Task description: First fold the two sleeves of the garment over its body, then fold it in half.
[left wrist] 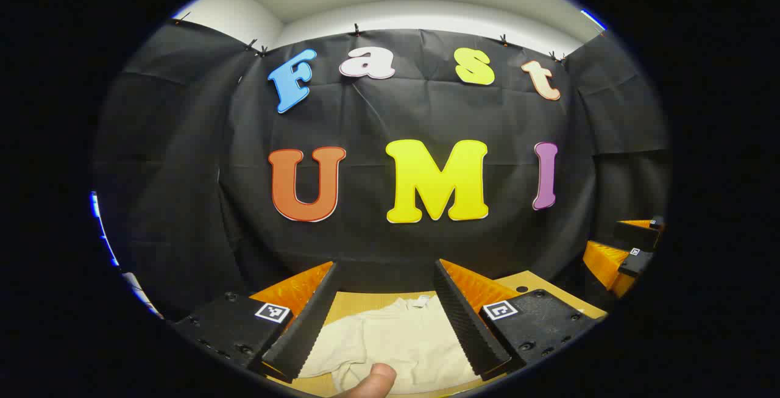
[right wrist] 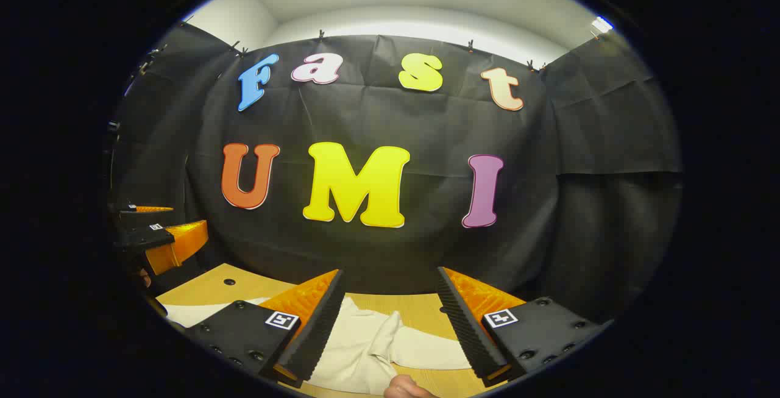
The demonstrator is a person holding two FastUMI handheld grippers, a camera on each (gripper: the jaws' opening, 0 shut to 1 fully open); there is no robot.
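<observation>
A cream garment (left wrist: 396, 340) lies on the wooden table (left wrist: 536, 282) below my left gripper (left wrist: 387, 273), whose fingers stand wide apart above the cloth with nothing between them. A fingertip (left wrist: 372, 381) shows at the bottom edge. In the right gripper view the same garment (right wrist: 372, 346) lies rumpled, with a sleeve (right wrist: 429, 352) stretching right. My right gripper (right wrist: 390, 279) is open above it, holding nothing. The right gripper (left wrist: 627, 252) appears at the far right of the left gripper view, and the left gripper (right wrist: 161, 236) at the far left of the right gripper view.
The black cloth wall (left wrist: 426, 117) rises just behind the table's far edge. The tabletop (right wrist: 207, 288) has small round holes (right wrist: 229, 281). A fingertip (right wrist: 405, 387) shows at the bottom of the right gripper view.
</observation>
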